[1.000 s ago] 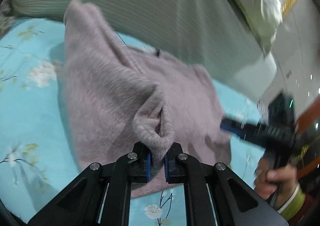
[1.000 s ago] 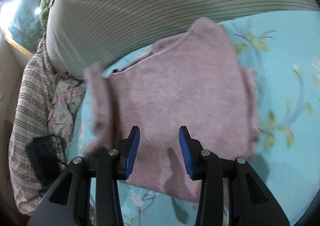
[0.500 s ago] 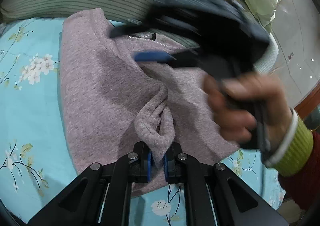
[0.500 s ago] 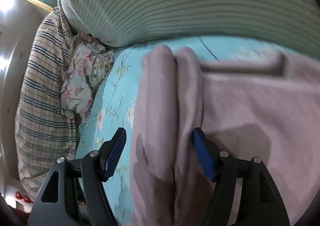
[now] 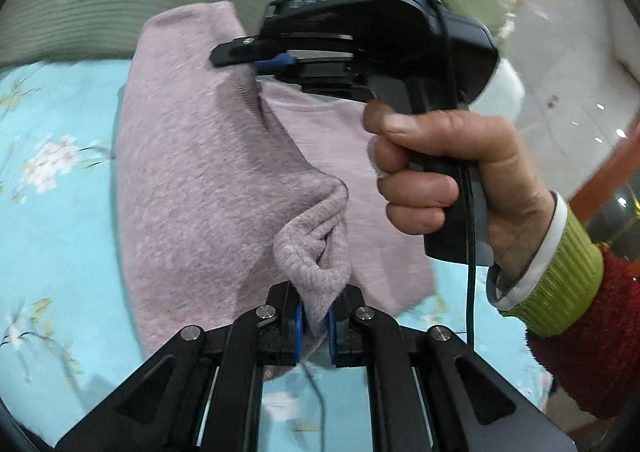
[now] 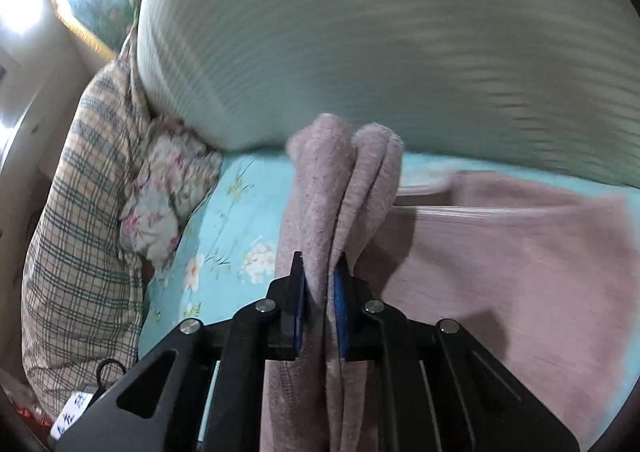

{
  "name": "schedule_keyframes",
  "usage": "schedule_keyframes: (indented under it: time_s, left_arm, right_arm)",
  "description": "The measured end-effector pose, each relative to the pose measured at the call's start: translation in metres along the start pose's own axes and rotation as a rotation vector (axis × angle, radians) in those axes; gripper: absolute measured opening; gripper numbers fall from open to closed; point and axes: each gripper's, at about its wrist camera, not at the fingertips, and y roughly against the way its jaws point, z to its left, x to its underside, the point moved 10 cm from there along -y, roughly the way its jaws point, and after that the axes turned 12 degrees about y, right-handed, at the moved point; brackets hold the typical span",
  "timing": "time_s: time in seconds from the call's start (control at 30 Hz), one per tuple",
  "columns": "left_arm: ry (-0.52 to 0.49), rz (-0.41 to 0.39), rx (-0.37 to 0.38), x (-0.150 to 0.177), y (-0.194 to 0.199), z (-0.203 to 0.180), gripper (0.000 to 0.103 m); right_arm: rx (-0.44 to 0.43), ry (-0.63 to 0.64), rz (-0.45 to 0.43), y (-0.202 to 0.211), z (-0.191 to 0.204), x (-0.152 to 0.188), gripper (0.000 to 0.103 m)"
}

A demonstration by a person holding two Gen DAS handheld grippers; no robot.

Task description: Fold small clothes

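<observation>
Both tools pinched the pink sweater [image 5: 208, 187] on the bed [image 5: 52, 211]: the left tool [image 5: 316, 326] clamped tight, the right tool [image 6: 320, 308] closing on a fold.

Soft, even indoor light fills both views, bright enough to show the knit of the pink garment [image 5: 208, 179] clearly. From the right wrist, a hard glare burns out the upper left corner [image 6: 20, 11] — the light seems to come from there. The striped pillow [image 6: 380, 51] behind is smeared with motion blur, its lines running together. A dark shadow falls on the cloth just right of the right gripper [image 6: 319, 292]. From the left wrist, small highlights glint off the shiny floor [image 5: 580, 99], and the floral sheet [image 5: 52, 171] softens toward the edges — both pictures bow strongly and darken to black at the corners.
</observation>
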Motion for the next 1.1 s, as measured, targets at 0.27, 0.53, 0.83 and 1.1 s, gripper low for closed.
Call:
schedule_keyframes:
  time_s: [0.27, 0.53, 0.83, 1.1]
  left_arm:
    - [-0.089, 0.124, 0.133, 0.026, -0.052, -0.070, 0.008]
    - [-0.157, 0.191, 0.171, 0.033, -0.082, -0.101, 0.008]
    - [-0.121, 0.285, 0.109, 0.034, -0.127, -0.074, 0.009]
    - [-0.063, 0.254, 0.127, 0.026, -0.084, -0.045, 0.045]
  right_arm:
    - [0.171, -0.129, -0.021, 0.068, -0.088, 0.062, 0.014]
    - [0.224, -0.127, -0.072, 0.094, -0.111, 0.070, 0.014]
    - [0.316, -0.167, -0.017, 0.077, -0.142, 0.089, 0.026]
    - [0.320, -0.171, -0.058, 0.115, -0.113, 0.107, 0.076]
